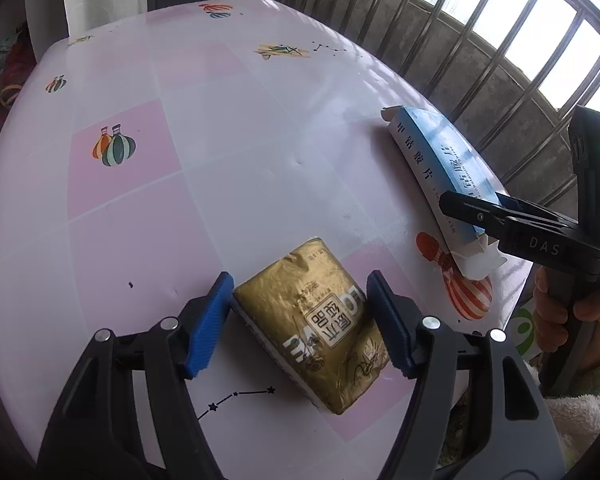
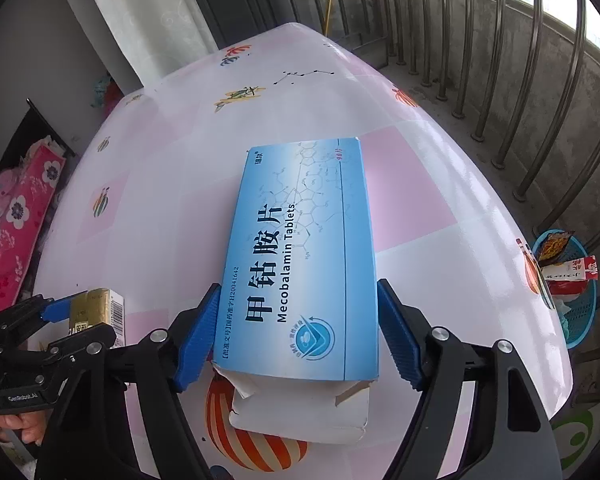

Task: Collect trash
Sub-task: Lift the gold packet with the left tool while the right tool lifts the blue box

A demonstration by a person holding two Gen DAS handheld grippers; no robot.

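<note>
Left wrist view: left gripper point(image 1: 300, 320) straddles the gold packet point(image 1: 312, 328), fingers spread, contact unclear; right gripper point(image 2: 298, 332) likewise brackets the blue box point(image 2: 300, 256), both poised for binning.

Home balcony: barred railing point(image 2: 500, 92), concrete parapet, white curtain point(image 2: 140, 12), tabletop point(image 1: 228, 128) with pink cartoon-print cover, floral bedding point(image 2: 16, 224) nearby.

Below me spreads the round table point(image 2: 400, 128) in its glossy pink-and-white checked cloth with balloon prints. Grey metal railing bars point(image 2: 500, 80) fill the upper right; a white curtain point(image 2: 148, 12) hangs upper left.
</note>
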